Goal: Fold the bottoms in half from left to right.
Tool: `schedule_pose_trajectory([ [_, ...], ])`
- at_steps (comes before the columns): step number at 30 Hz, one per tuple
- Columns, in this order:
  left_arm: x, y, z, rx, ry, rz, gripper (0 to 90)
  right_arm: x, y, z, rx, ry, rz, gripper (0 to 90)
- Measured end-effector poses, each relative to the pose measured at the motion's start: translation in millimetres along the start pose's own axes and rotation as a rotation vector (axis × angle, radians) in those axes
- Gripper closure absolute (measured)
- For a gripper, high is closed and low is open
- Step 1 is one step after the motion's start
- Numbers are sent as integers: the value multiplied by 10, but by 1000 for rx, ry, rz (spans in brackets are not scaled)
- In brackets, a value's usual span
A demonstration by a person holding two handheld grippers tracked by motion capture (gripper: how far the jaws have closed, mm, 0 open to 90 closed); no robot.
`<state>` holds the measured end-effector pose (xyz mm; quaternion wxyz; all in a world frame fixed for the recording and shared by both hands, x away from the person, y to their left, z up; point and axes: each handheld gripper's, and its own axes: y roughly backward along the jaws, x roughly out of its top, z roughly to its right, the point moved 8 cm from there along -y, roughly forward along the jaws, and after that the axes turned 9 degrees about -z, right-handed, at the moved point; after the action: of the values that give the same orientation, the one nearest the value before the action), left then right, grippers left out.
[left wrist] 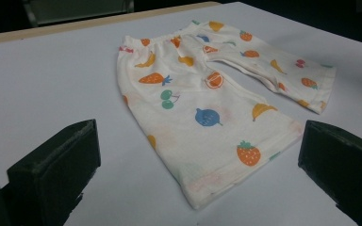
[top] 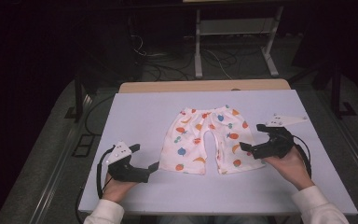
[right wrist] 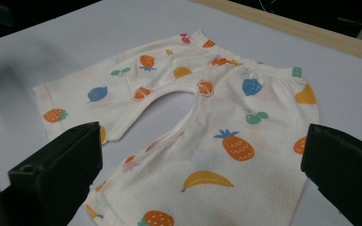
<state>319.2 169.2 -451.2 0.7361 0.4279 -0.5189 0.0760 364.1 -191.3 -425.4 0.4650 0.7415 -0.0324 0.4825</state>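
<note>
Both grippers rest wide apart in my hands: left gripper (top: 154,167) just beside the near left leg hem of the fruit-print shorts (top: 206,138), right gripper (top: 245,146) at the right leg's edge, grasping nothing. Those shorts lie flat mid-table (top: 135,112), waistband away from me.

Lab: floor cables (top: 168,70), equipment stand (top: 235,42)
</note>
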Motion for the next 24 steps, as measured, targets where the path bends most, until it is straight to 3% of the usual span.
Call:
schedule_pose_trajectory([
  [24,-9,-24,3,-4,-8,-16,0,294,-282,-98,24,37,-29,0],
])
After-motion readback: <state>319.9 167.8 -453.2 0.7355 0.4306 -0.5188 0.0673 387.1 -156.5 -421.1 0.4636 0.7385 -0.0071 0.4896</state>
